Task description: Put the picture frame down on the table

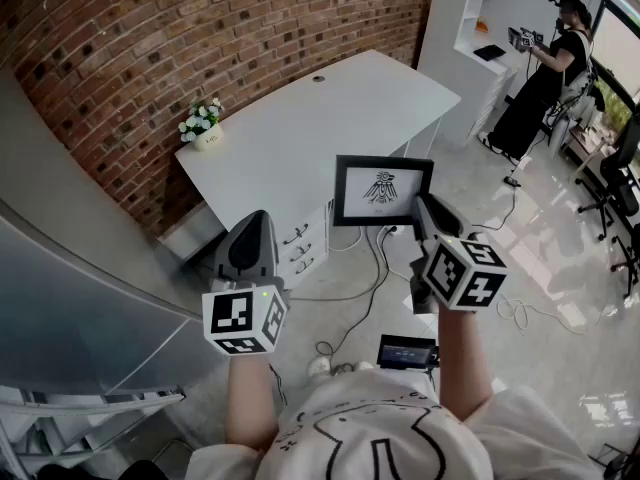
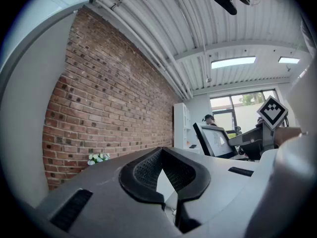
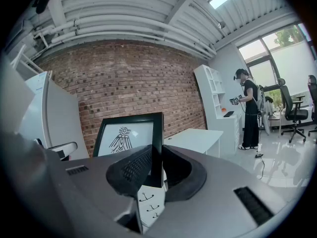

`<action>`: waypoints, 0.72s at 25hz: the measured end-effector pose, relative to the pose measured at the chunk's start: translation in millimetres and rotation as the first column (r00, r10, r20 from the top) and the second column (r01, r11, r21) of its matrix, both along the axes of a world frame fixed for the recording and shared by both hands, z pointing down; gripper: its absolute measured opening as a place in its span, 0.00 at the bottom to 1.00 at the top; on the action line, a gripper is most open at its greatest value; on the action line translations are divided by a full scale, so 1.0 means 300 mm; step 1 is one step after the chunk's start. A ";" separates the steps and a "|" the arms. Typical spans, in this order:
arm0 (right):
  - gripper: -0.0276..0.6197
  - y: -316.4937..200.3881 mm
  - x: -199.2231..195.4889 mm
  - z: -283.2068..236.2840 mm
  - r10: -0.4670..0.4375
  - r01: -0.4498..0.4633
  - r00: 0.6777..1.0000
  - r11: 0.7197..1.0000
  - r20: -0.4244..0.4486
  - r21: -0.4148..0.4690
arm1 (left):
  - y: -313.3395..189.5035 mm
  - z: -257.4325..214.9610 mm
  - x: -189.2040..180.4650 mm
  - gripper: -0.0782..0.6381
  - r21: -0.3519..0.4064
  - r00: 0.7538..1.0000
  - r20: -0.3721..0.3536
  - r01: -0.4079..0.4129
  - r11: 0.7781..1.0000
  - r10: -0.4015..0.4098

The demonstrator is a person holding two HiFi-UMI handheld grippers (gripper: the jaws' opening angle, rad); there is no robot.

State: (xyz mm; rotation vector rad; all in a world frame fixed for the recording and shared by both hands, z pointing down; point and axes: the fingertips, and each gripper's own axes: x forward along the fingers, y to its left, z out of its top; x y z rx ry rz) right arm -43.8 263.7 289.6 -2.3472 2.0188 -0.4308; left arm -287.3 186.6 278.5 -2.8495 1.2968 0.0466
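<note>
The picture frame is black with a bird drawing on white, and it is held upright in the air in front of the white table. My right gripper is shut on the frame's right edge. In the right gripper view the frame stands between the pads, with the gripper clamped on its side bar. My left gripper hangs to the frame's left, apart from it, jaws shut on nothing. In the left gripper view the gripper points toward the brick wall, with the frame off to the right.
A small pot of white flowers stands on the table's left corner by the brick wall. White drawers sit under the table, and cables trail over the floor. A person stands at the far right near shelves and office chairs.
</note>
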 end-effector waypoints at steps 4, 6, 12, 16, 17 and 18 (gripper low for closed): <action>0.14 0.068 0.035 -0.007 -0.016 0.016 1.000 1.000 -0.002 0.008 | 0.078 -0.003 0.034 0.12 0.001 1.000 0.003 0.016 1.000 -0.016; 0.14 0.094 0.055 -0.004 -0.026 0.026 1.000 1.000 -0.002 0.012 | 0.110 0.007 0.052 0.12 0.001 1.000 0.005 0.027 1.000 -0.027; 0.14 0.155 0.121 0.036 -0.041 0.041 0.999 0.999 0.001 0.004 | 0.189 0.057 0.112 0.12 -0.017 0.999 0.016 0.048 0.999 -0.048; 0.14 0.169 0.168 0.051 -0.033 0.033 0.999 0.999 0.033 0.006 | 0.199 0.079 0.156 0.12 -0.030 0.999 0.025 0.043 0.999 -0.042; 0.14 0.165 0.179 0.047 -0.031 0.030 0.998 0.999 0.047 0.015 | 0.193 0.077 0.164 0.12 -0.028 0.999 0.023 0.043 0.999 -0.042; 0.14 0.160 0.189 0.042 -0.030 0.028 0.998 0.999 0.056 0.023 | 0.186 0.073 0.173 0.12 -0.025 0.999 0.021 0.042 0.999 -0.041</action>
